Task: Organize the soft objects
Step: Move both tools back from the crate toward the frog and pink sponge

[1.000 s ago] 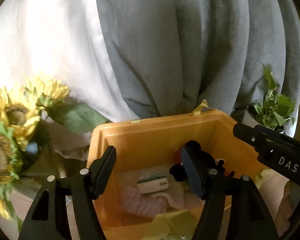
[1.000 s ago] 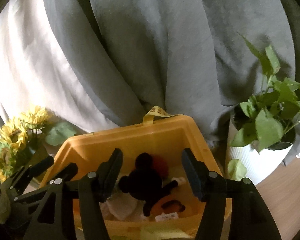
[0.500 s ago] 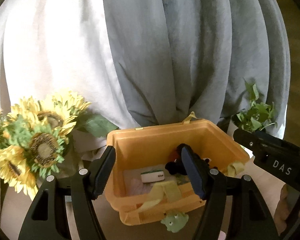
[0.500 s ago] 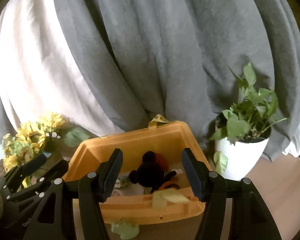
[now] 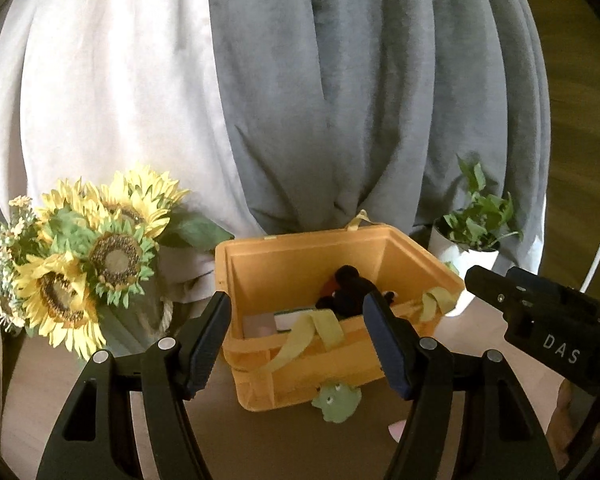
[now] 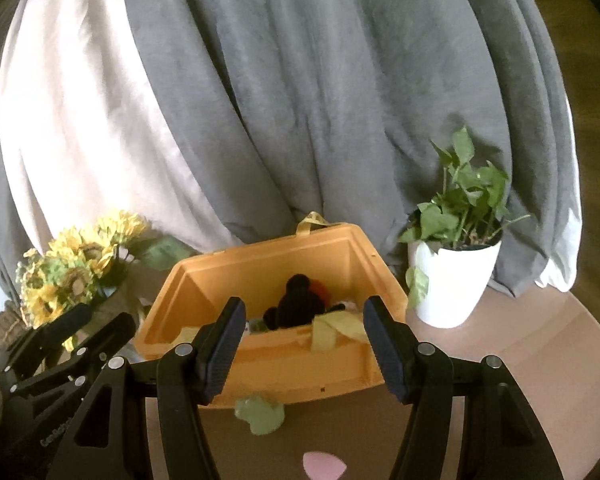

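An orange storage box [image 5: 284, 268] [image 6: 340, 248] stands on the table and holds a black mouse plush [image 5: 350, 290] [image 6: 296, 306] and other soft items. A yellow-green strap [image 5: 308, 330] [image 6: 332, 330] hangs over its front rim. A green frog plush [image 5: 336, 400] [image 6: 260, 414] lies on the table against the box front. A pink soft piece [image 6: 324, 464] lies nearer me. My left gripper [image 5: 300, 344] [image 6: 72, 328] is open and empty, in front of the box. My right gripper [image 6: 304, 344] [image 5: 540, 308] is open and empty, beside it.
A sunflower bouquet [image 5: 84, 260] [image 6: 76, 272] stands left of the box. A white pot with a green plant [image 5: 468, 252] [image 6: 456, 280] stands to its right. Grey and white curtains [image 5: 340, 100] hang behind. The table [image 6: 520, 344] is light wood.
Both grippers have pulled back and up from the box, which looks smaller now. The frog plush and the pink piece on the table have come into view.
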`<action>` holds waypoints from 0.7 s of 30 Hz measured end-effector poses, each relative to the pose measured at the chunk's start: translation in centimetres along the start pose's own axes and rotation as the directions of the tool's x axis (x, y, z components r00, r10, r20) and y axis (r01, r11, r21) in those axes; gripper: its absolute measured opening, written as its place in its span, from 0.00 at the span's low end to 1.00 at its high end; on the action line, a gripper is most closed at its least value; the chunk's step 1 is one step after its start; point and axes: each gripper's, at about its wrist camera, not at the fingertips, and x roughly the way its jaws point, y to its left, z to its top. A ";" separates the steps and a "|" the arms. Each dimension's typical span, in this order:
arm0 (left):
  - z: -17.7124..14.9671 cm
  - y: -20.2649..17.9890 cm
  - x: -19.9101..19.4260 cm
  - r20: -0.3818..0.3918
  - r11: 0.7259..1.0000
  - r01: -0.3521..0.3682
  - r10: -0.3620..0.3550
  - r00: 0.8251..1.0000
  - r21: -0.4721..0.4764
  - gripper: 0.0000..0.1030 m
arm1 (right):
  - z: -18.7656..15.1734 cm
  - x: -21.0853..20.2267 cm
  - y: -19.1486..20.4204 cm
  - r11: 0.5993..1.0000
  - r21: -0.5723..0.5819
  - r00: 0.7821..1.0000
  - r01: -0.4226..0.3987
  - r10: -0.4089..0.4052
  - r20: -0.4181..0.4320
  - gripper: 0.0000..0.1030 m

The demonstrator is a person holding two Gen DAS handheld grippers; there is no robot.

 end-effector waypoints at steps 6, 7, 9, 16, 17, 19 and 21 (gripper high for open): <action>-1.5 0.2 -0.7 -0.027 1.000 0.026 -0.026 0.999 0.015 0.66 | -1.8 -1.3 0.3 0.999 0.028 0.999 0.019 -0.018 -0.026 0.61; -1.7 0.2 -0.7 -0.032 0.999 0.032 -0.032 0.999 0.017 0.66 | -2.1 -1.4 0.4 0.999 0.033 0.999 0.023 -0.022 -0.031 0.61; -2.2 0.3 -0.7 -0.043 0.999 0.043 -0.042 0.998 0.021 0.66 | -2.7 -1.6 0.5 0.999 0.041 0.999 0.030 -0.028 -0.040 0.61; -4.0 0.5 -0.4 -0.088 0.995 0.090 -0.087 0.992 0.032 0.66 | -5.2 -1.8 0.8 0.996 0.066 0.995 0.062 -0.056 -0.085 0.61; -4.2 0.4 -0.2 -0.097 0.995 0.098 -0.094 0.991 0.035 0.66 | -5.6 -1.8 0.9 0.995 0.067 0.994 0.068 -0.061 -0.094 0.61; -4.7 0.4 0.0 -0.110 0.994 0.106 -0.101 0.989 0.041 0.66 | -6.4 -1.7 0.8 0.994 0.073 0.991 0.078 -0.069 -0.111 0.61; -5.1 0.4 0.3 -0.120 0.992 0.116 -0.110 0.987 0.046 0.66 | -7.1 -1.6 0.7 0.993 0.085 0.989 0.084 -0.072 -0.129 0.61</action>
